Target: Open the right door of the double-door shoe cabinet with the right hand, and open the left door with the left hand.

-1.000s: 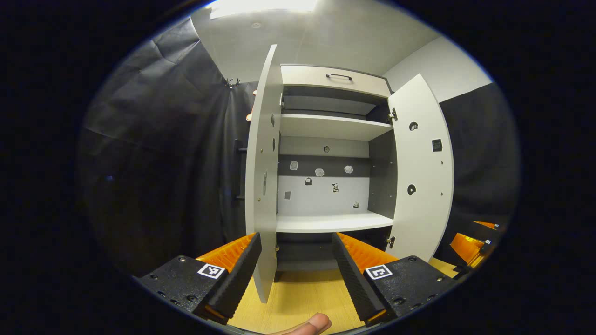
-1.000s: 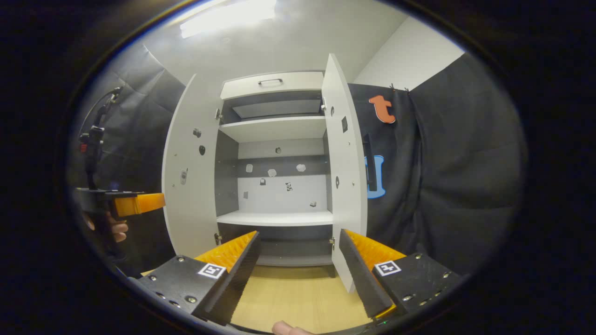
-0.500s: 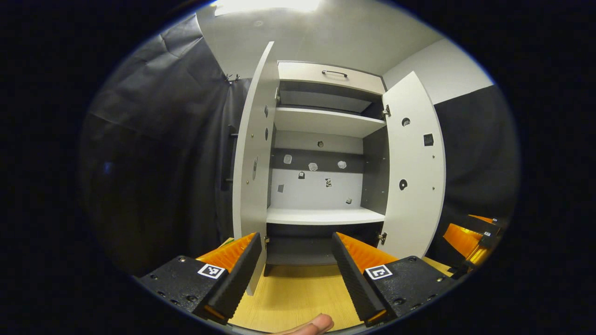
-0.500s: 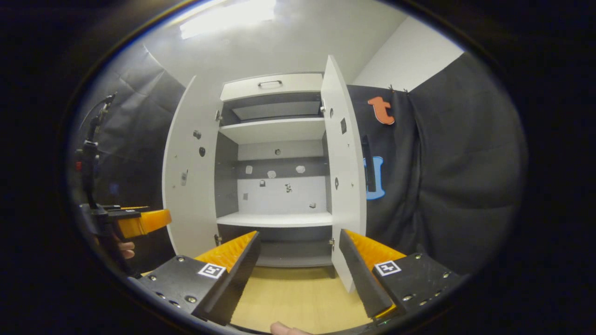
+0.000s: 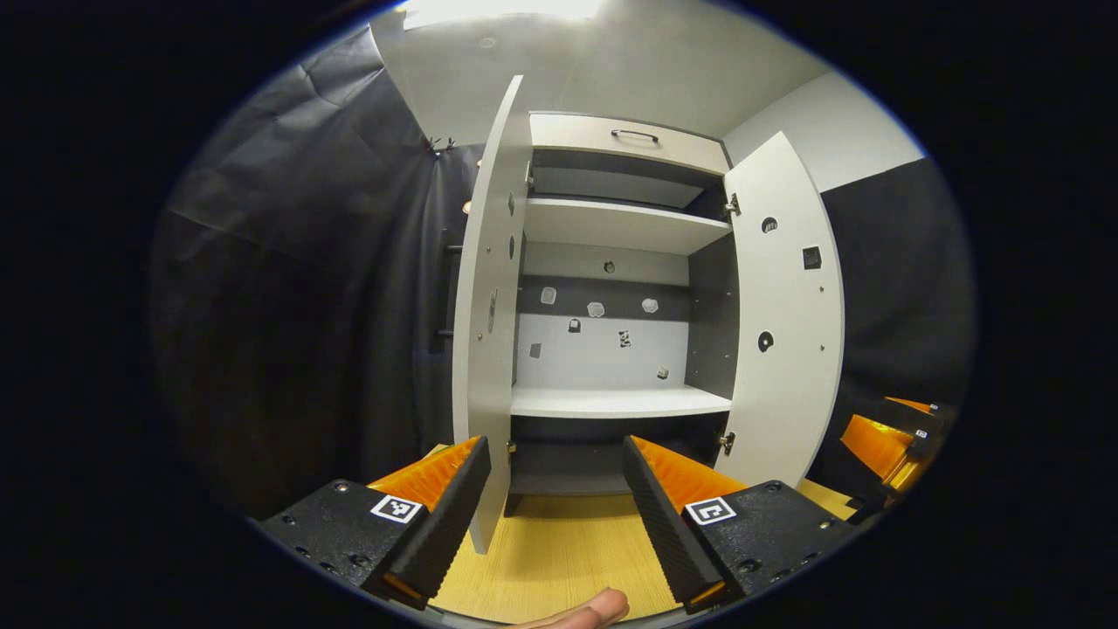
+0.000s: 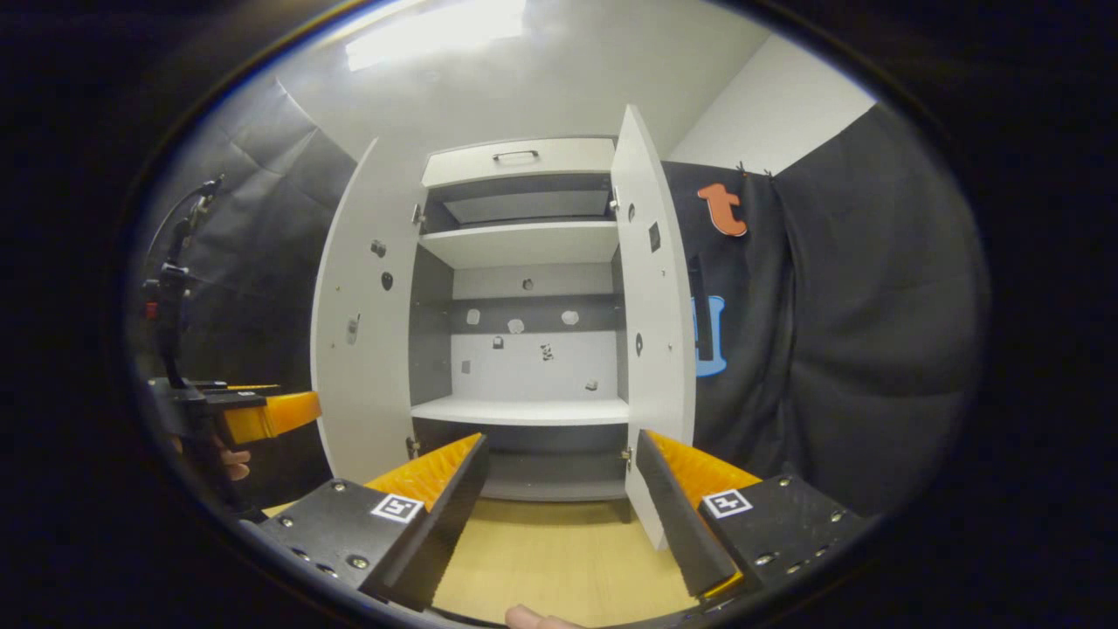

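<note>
The white shoe cabinet (image 5: 611, 223) stands with both doors swung out. In the left gripper view its left door (image 5: 485, 332) is seen nearly edge-on and its right door (image 5: 790, 323) shows its inner face. My left gripper (image 5: 555, 511) is open and holds nothing, a short way in front of the left door's lower edge. In the right gripper view the left door (image 6: 358, 349) and right door (image 6: 655, 332) frame bare shelves. My right gripper (image 6: 559, 507) is open, apart from the right door. The left gripper (image 6: 262, 415) appears at the far left, a hand (image 6: 229, 459) around it.
A drawer with a dark handle (image 5: 633, 135) tops the cabinet. Light wood flooring (image 5: 559, 559) runs up to its base. Black cloth hangs on both sides. The right door's outer handle (image 6: 699, 306) faces the cloth. The right gripper (image 5: 882, 441) sits at the right edge.
Both doors stay open. My left gripper has drawn back a little and dropped lower, as the right gripper view shows. The right gripper has barely moved.
</note>
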